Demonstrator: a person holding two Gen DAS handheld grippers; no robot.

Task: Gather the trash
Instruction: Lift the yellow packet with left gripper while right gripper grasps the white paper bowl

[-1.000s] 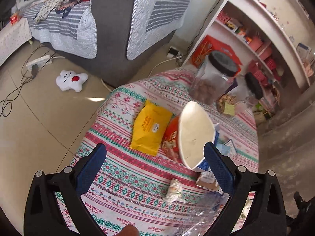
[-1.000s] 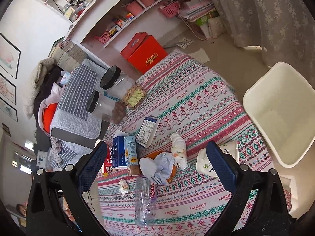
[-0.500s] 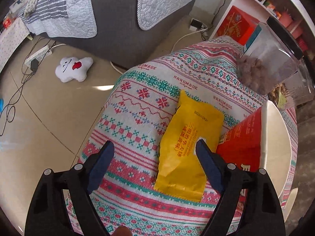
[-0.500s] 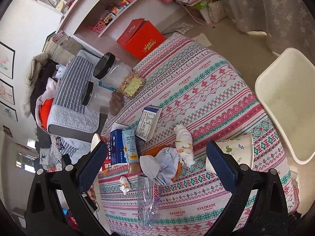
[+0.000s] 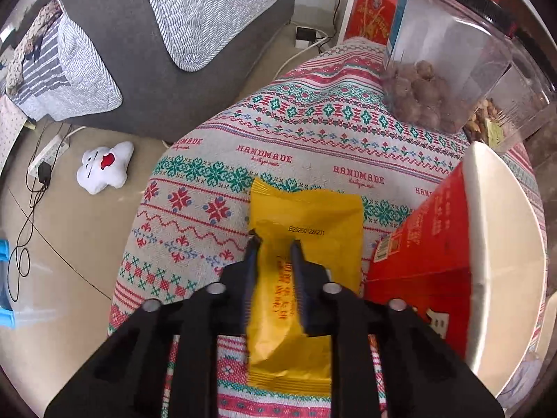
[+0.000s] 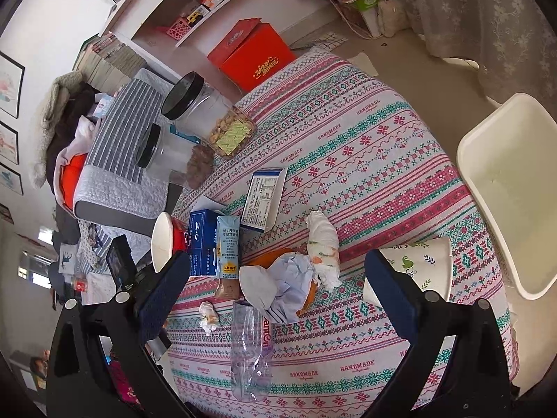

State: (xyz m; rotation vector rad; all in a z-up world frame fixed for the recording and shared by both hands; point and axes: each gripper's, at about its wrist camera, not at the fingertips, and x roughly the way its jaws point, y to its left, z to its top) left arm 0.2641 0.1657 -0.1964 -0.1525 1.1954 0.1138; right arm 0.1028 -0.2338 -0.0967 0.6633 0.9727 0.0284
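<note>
Left gripper (image 5: 275, 244) jaws closing on flat yellow foil snack packet (image 5: 306, 216), centre frame, apparently pinched; long axis along fingers. Right gripper (image 6: 275, 278) spread wide, empty.

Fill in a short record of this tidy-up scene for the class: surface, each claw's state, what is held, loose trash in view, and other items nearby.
surface: table with patterned cloth
left claw: closing on the yellow packet, which lies between its pads
right claw: open, nothing between its pads, over the trash
loose trash: crushed plastic bottle, crumpled tissue, paper cup on its side
nearby: two clear jars with black lids, red tub beside the packet
off the table: white bin, plush toy on the floor
</note>
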